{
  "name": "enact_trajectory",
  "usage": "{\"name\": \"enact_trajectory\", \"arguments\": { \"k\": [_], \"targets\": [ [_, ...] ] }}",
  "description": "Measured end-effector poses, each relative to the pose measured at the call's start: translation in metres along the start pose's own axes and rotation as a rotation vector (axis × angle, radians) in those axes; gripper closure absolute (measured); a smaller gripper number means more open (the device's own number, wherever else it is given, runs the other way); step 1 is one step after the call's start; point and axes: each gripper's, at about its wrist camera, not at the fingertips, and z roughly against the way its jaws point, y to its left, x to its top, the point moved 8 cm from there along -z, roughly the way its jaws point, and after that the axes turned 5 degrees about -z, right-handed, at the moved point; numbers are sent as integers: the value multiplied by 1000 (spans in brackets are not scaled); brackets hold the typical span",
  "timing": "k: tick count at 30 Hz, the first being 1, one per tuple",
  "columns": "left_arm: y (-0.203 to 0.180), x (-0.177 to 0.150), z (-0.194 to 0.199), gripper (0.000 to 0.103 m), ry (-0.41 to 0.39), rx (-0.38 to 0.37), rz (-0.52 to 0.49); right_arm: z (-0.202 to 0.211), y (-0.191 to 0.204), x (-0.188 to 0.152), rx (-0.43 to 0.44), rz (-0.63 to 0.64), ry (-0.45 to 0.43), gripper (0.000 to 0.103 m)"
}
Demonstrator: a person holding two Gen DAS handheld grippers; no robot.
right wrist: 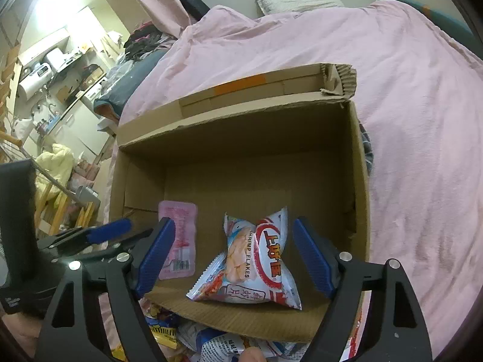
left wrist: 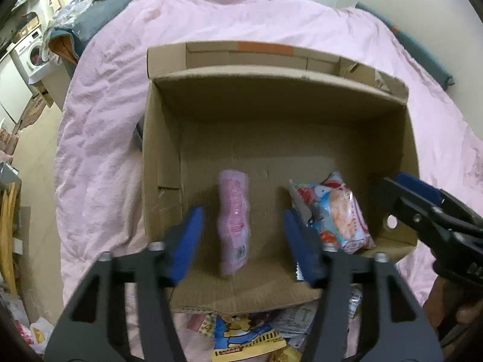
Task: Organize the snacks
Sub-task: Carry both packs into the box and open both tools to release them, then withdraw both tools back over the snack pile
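Observation:
An open cardboard box [left wrist: 271, 99] [right wrist: 241, 138] sits on a pink bedspread. On its floor lie a pink snack packet [left wrist: 234, 217] [right wrist: 181, 235] and a white and red shrimp flakes bag [left wrist: 338, 211] [right wrist: 256, 259]. My left gripper [left wrist: 241, 220] hangs open above the pink packet, which looks blurred and lies apart from both blue pads. My right gripper [right wrist: 234, 253] stands open over the shrimp flakes bag, its pads clear of the bag on both sides. Each gripper shows in the other's view: the right gripper [left wrist: 401, 193] at the box's right wall, the left gripper [right wrist: 108, 232] at the left.
A pile of loose snack packets [left wrist: 241, 338] [right wrist: 211, 344] lies on the bedspread [left wrist: 105, 120] in front of the box's near flap. A pillow [right wrist: 295, 0] is at the head of the bed. A washing machine [left wrist: 30, 51] and cluttered shelves stand far left.

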Motion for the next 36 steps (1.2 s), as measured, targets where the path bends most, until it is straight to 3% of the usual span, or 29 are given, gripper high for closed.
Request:
{"name": "enact_trajectory", "arguments": {
  "k": [3, 10, 13, 19, 22, 24, 26, 32, 36],
  "targets": [
    [-2, 2, 2, 33, -7, 8, -11, 0, 0, -1, -4, 2, 1, 20],
    [2, 3, 4, 32, -26, 13, 14, 1, 2, 1, -4, 5, -1, 19],
    [2, 4, 6, 32, -33, 7, 21, 2, 4, 1, -8, 13, -12, 10],
    [4, 8, 18, 32, -80, 12, 33, 8, 4, 6, -12, 13, -35, 8],
    [9, 6, 26, 31, -94, 7, 62, 16, 5, 6, -22, 23, -66, 0],
    [12, 6, 30, 19, -104, 4, 85, 23, 7, 6, -28, 32, -88, 0],
    [15, 4, 38, 14, -120, -1, 108, 31, 10, 5, -25, 35, -110, 0],
    [16, 0, 59, 14, -135, 4, 73, 57, 19, 5, 0, 9, -148, 0],
    [20, -8, 78, 14, -151, 22, 91, 59, 26, 12, 29, -65, -107, 0]
  ]
}}
